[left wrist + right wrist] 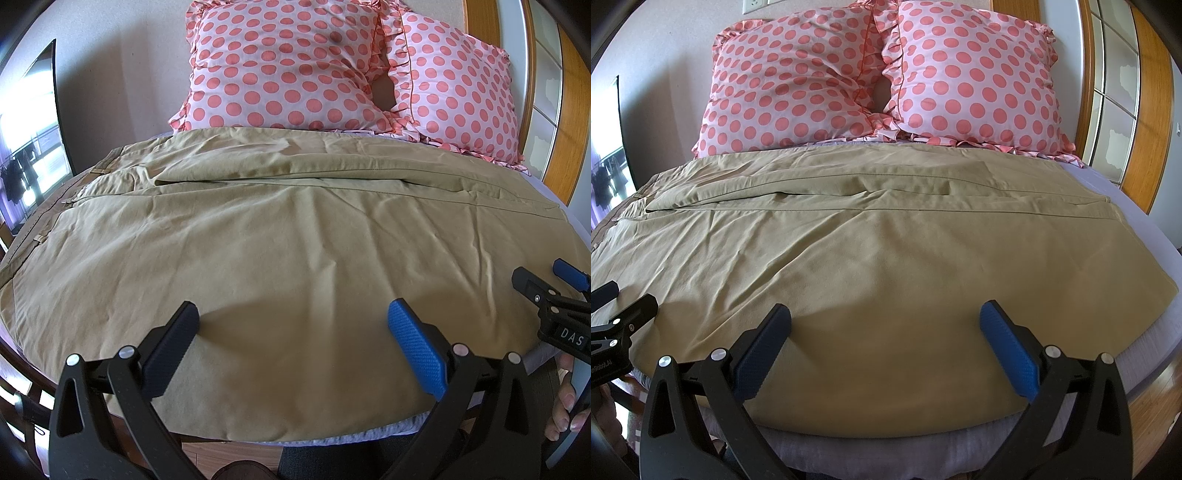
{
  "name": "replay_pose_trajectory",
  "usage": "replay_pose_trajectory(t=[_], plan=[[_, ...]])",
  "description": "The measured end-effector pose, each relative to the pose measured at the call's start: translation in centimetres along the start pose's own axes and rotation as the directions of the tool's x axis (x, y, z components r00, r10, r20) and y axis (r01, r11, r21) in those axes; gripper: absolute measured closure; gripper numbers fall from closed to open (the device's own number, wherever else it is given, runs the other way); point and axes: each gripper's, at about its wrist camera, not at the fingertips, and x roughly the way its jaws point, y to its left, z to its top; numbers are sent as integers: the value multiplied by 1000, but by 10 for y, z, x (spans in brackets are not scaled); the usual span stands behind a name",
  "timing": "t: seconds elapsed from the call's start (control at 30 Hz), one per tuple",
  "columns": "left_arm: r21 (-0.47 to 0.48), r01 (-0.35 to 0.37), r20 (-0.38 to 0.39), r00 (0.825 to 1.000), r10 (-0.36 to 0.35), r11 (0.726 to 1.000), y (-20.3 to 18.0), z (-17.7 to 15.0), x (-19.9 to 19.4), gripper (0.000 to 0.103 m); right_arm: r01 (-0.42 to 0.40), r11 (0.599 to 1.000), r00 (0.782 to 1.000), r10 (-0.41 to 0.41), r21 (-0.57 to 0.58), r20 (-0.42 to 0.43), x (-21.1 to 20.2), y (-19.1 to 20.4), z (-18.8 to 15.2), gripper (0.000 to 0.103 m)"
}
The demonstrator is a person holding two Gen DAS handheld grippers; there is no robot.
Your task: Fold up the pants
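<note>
Tools, left [293,345] and right [884,345], gape level above pants [277,236]

Both wrist views face pillows [280,62] across pants [879,266].

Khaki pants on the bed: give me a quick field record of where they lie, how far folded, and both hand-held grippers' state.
garment: khaki pants, spread flat across the bed, waistband to the left, hems to the right
fold state: legs lie side by side, no fold made yet
surface: lavender bed sheet
behind: two pink polka-dot pillows
left hand-held gripper: open, over the near edge, holding nothing
right hand-held gripper: open, over the near edge, holding nothing
</note>
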Motion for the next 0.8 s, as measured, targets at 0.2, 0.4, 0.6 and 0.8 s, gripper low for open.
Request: replay_pose_trajectory(t=[0.2,0.4,0.6,0.8], plan=[[0,0,0,1000,0,1000,0,0,0,2,0,1000,1000,0,0,1,0,0,0,1],[0,0,0,1000,0,1000,0,0,0,2,0,1000,1000,0,0,0,0,0,0,1],[0,0,0,1000,0,1000,0,0,0,2,0,1000,1000,0,0,1,1,2,-2,1],[8,11,-5,1000,-11,1000,1,1,0,2,-51,999,997,52,4,-59,2,-7,9,1]])
